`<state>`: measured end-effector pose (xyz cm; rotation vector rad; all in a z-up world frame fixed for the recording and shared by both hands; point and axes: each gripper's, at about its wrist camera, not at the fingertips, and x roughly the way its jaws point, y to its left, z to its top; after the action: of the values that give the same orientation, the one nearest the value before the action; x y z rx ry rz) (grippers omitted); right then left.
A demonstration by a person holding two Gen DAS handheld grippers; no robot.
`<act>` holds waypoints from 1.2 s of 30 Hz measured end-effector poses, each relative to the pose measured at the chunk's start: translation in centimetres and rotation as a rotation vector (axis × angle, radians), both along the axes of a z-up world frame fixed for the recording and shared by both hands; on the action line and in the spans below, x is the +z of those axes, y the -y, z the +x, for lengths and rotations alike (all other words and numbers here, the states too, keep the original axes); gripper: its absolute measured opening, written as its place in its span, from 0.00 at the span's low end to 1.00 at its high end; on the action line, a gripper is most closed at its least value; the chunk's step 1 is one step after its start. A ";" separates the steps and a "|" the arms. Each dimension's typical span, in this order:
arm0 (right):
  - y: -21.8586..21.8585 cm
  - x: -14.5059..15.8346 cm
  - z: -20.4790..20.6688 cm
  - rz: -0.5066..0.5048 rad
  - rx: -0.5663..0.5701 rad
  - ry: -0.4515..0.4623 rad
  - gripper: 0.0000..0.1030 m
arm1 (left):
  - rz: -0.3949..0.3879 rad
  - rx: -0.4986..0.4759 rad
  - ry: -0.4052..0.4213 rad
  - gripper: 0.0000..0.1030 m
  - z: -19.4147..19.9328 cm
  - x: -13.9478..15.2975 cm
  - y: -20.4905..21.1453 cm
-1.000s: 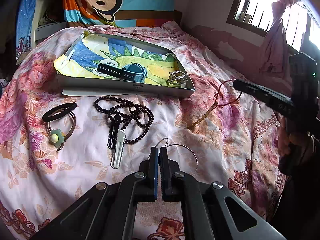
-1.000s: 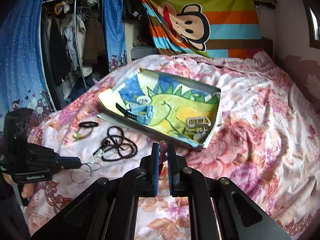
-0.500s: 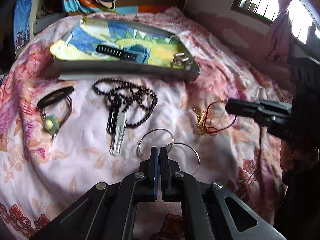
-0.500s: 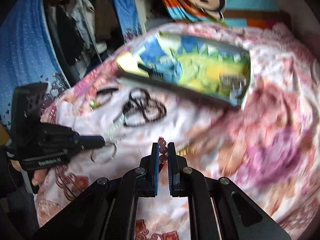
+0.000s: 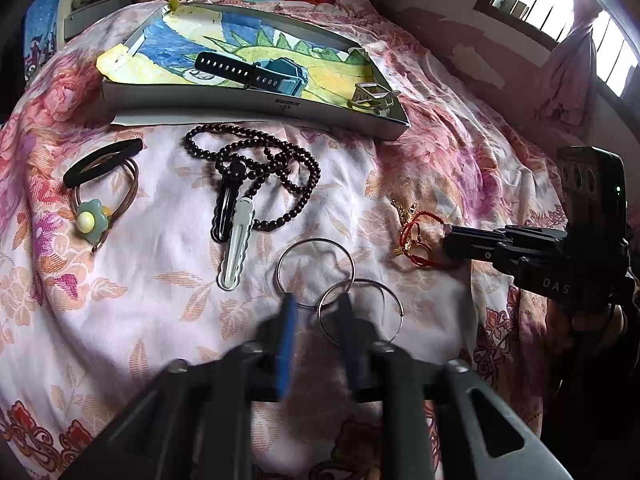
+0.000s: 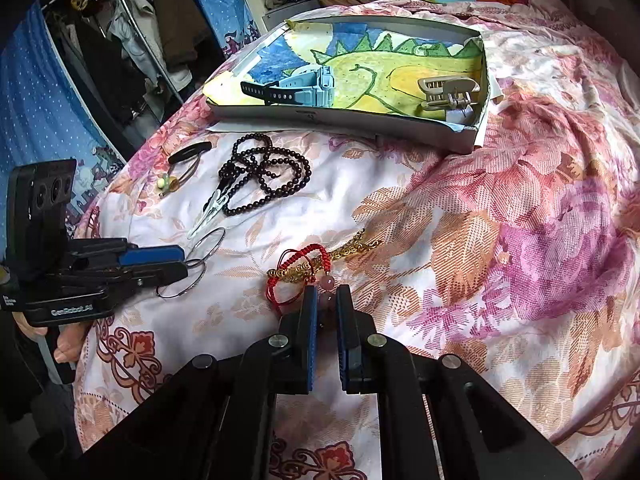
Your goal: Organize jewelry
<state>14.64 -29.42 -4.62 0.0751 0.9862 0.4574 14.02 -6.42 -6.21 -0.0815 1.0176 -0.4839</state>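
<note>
My left gripper (image 5: 316,304) is open, its fingers straddling where two silver hoops (image 5: 316,272) overlap on the floral bedspread; it also shows in the right wrist view (image 6: 182,262). My right gripper (image 6: 326,296) is shut on the pink beads of a red cord bracelet (image 6: 298,266), which rests on the bed tangled with a gold chain (image 6: 352,248). The bracelet also shows in the left wrist view (image 5: 416,236), by the right gripper (image 5: 448,240). A shallow box (image 5: 240,104) with a dinosaur drawing holds a blue watch (image 5: 276,74) and a grey claw clip (image 5: 372,94).
A dark bead necklace (image 5: 280,164), a black and a white hair clip (image 5: 236,248), a black hair tie (image 5: 102,158) and a brown tie with a flower (image 5: 90,220) lie on the bed in front of the box. A window (image 5: 560,8) is at right.
My left gripper has opened and let go of the silver hoops, which now lie on the bed. My right gripper has lowered the red bracelet onto the bedspread.
</note>
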 end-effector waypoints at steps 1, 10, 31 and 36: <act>0.1 0.0 0.0 -0.002 -0.001 0.000 0.08 | -0.004 0.000 -0.005 0.39 0.0 -0.1 0.0; -0.2 -0.4 0.1 -0.037 0.003 -0.003 0.09 | 0.054 -0.039 0.000 0.35 -0.4 -0.5 1.0; -1.6 9.9 -3.5 -0.347 -0.020 0.587 0.07 | -0.009 0.025 0.284 0.03 -2.2 4.3 -0.1; -1.9 12.2 -4.8 -0.382 -0.035 0.701 0.07 | -0.016 0.026 0.305 0.02 -2.2 4.6 0.0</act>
<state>9.79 -27.49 7.53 -0.3904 0.3652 0.2247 11.78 -6.44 -1.57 -0.0340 0.7129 -0.4645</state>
